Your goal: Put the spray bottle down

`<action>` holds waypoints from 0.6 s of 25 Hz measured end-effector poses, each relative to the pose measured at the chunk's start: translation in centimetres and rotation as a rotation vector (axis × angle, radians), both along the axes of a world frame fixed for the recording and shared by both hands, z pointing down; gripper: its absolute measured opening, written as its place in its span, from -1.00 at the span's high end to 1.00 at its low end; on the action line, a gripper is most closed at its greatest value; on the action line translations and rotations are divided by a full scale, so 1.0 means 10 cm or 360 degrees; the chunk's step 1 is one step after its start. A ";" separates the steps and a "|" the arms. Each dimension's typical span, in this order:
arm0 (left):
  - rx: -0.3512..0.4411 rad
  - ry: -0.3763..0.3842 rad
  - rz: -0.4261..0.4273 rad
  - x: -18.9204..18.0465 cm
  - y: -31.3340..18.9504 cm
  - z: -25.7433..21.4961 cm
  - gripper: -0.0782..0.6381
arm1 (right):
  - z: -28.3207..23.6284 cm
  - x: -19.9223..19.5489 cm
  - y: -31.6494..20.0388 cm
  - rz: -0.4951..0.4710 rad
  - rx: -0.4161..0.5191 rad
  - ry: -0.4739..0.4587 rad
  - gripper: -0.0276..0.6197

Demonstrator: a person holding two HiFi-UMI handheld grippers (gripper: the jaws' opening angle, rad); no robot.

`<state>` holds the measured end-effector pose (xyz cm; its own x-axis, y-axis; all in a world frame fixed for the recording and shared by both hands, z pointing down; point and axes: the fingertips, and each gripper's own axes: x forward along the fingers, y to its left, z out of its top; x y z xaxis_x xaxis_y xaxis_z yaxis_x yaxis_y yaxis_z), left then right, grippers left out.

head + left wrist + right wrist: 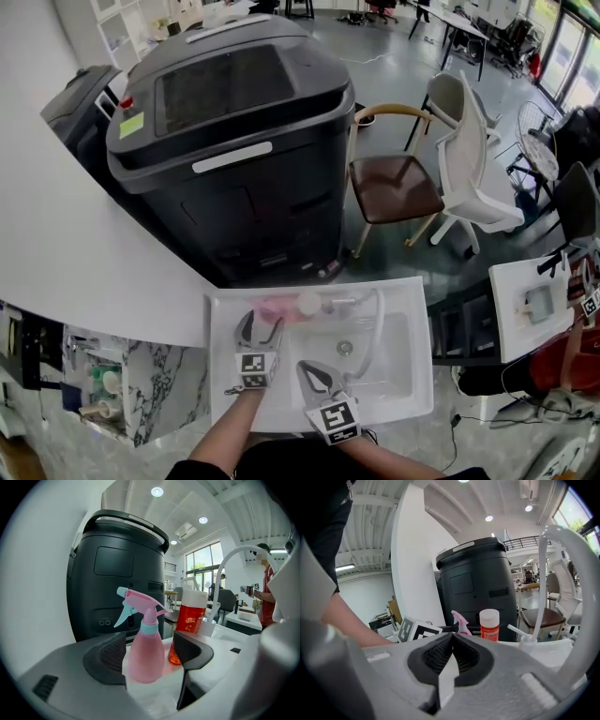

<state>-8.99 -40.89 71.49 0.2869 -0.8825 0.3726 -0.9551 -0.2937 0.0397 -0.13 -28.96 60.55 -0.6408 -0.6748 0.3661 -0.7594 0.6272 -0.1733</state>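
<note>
Upright on the white tabletop (154,693), the pink spray bottle (146,653) stands on its own base at the back left edge of the sink basin (375,375), its pale blue trigger and nozzle pointing to the left in the left gripper view. My left tool (152,654) is spread wide around it: the bottle stands between the two dark pads, and I can see a clear gap between its right side and the right pad, through which the tabletop shows. On the left side the pad sits very close to the bottle, and I can't say whether they touch. From the head view I see the left tool (262,326) low over the sink's rim with the spray bottle (277,307) just ahead of it.

Just beside the spray bottle, behind and to its right, stands a red bottle (190,620) with a white cap. A white faucet (229,559) arches over the basin further right.

My right tool (452,651) is fully closed, pads pressed together with nothing between them; it hangs over the front of the basin (314,377), apart from both bottles.

Beyond the tabletop stands a large black machine (234,141), and a chair (394,187) with a brown seat is to its right.
</note>
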 end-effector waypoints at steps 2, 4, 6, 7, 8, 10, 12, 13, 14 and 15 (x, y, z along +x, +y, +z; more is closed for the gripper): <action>-0.0034 -0.0014 -0.0012 -0.04 0.10 -0.02 -0.10 | -0.03 0.02 0.04 0.0021 0.0009 -0.0002 0.92; -0.0051 -0.0019 -0.0015 -0.06 0.22 -0.06 -0.10 | -0.06 0.05 0.05 0.0055 0.0023 -0.0006 0.92; -0.0044 -0.0012 -0.0009 -0.08 0.36 -0.14 -0.10 | -0.10 0.09 0.08 0.0091 0.0041 -0.0004 0.92; -0.0039 -0.0005 -0.0007 -0.08 0.45 -0.18 -0.10 | -0.13 0.11 0.10 0.0109 0.0053 -0.0002 0.92; -0.0035 0.0005 -0.0009 -0.09 0.54 -0.23 -0.10 | -0.15 0.13 0.12 0.0125 0.0065 0.0000 0.92; -0.0032 0.0036 -0.0014 -0.11 0.75 -0.33 -0.10 | -0.20 0.15 0.20 0.0154 0.0088 0.0008 0.92; -0.0032 0.0054 0.0001 -0.12 0.99 -0.45 -0.10 | -0.23 0.14 0.31 0.0181 0.0098 0.0014 0.92; -0.0031 0.0061 0.0017 -0.12 1.11 -0.54 -0.10 | -0.25 0.12 0.38 0.0196 0.0100 0.0015 0.92; -0.0026 0.0073 0.0034 -0.12 1.24 -0.65 -0.09 | -0.27 0.11 0.47 0.0211 0.0102 0.0013 0.92; -0.0015 0.0094 0.0052 -0.12 1.38 -0.77 -0.04 | -0.30 0.09 0.56 0.0224 0.0107 0.0011 0.92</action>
<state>-10.18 -27.10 63.82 0.3370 -0.8690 0.3624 -0.9410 -0.3239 0.0983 0.73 -23.33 57.56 -0.5357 -0.7809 0.3213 -0.8417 0.5243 -0.1290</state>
